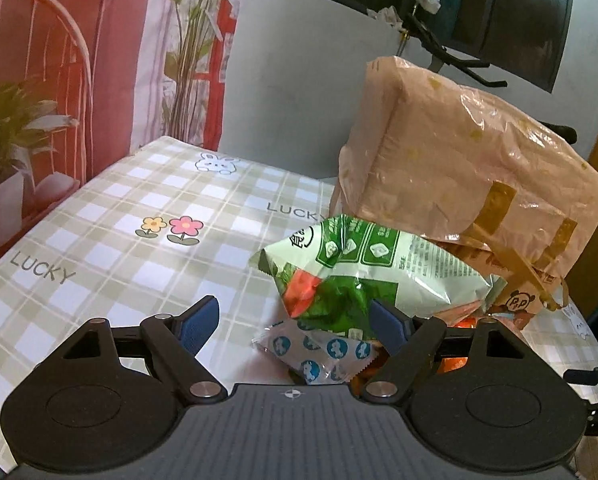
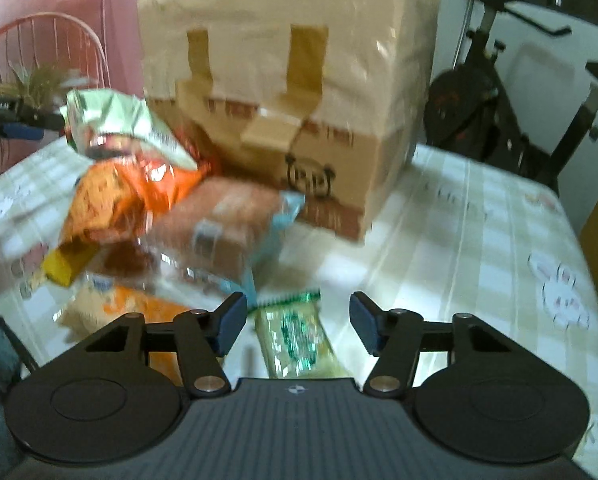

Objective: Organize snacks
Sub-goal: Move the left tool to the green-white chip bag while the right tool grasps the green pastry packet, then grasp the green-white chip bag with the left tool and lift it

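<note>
Bench cover (image 1: 111, 216): smooth checked sheet with a soft sheen. Green snack bag (image 1: 363, 264): glossy crinkled plastic film. Pink bag (image 1: 475, 152) at 1 o'clock: shiny wrinkled plastic. Small wrapper (image 1: 319, 352): clear glossy film. Gripper body (image 1: 291, 432): matt ribbed black plastic.

Both wrist views look down close at the bag (image 1: 459, 152) from opposite sides.

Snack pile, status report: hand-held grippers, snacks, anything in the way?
Left hand-held gripper open, over blue-dotted packet. Right hand-held gripper open, around green-and-yellow packet, pads clear. Snacks heaped against tan bag; nothing in the way.
</note>
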A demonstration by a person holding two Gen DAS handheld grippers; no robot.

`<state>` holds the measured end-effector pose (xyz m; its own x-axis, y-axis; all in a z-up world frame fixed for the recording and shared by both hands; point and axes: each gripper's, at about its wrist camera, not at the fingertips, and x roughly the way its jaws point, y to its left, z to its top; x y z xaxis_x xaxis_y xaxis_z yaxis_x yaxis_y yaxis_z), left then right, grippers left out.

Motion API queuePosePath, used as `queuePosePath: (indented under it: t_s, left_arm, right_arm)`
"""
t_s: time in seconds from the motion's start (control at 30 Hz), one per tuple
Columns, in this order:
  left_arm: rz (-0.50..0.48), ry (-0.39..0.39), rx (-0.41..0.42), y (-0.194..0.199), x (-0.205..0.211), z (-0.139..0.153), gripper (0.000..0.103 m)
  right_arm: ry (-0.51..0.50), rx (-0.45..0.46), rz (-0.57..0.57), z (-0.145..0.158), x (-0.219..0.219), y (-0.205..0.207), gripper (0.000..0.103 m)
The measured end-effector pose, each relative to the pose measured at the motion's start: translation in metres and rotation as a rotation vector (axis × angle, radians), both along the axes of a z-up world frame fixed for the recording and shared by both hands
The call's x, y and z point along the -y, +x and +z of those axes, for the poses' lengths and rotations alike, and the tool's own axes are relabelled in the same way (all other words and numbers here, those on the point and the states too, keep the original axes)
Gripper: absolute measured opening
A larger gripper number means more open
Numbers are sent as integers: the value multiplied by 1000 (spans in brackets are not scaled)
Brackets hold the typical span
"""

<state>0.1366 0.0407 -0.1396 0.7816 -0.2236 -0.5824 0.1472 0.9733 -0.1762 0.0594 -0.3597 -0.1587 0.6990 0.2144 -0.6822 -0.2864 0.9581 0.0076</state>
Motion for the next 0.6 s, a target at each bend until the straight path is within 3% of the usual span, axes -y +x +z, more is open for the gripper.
queuePosePath:
  t_s: [0.17, 0.23, 0.3, 0.6]
  left_arm:
    - [-13, 4, -12, 1, 4, -3, 83]
    - [-18, 3, -17, 1, 4, -4, 83]
    - [-24, 2, -21, 1, 5, -5, 83]
    - [-33, -4, 6, -1, 6, 3, 83]
  right_arm:
    - [-8, -46, 11, -14, 3, 4, 60]
    - [-3, -61, 7, -15, 2, 7, 55]
    - [12, -56, -2, -16, 3, 9, 46]
    - [72, -21, -90, -15, 1, 21, 43]
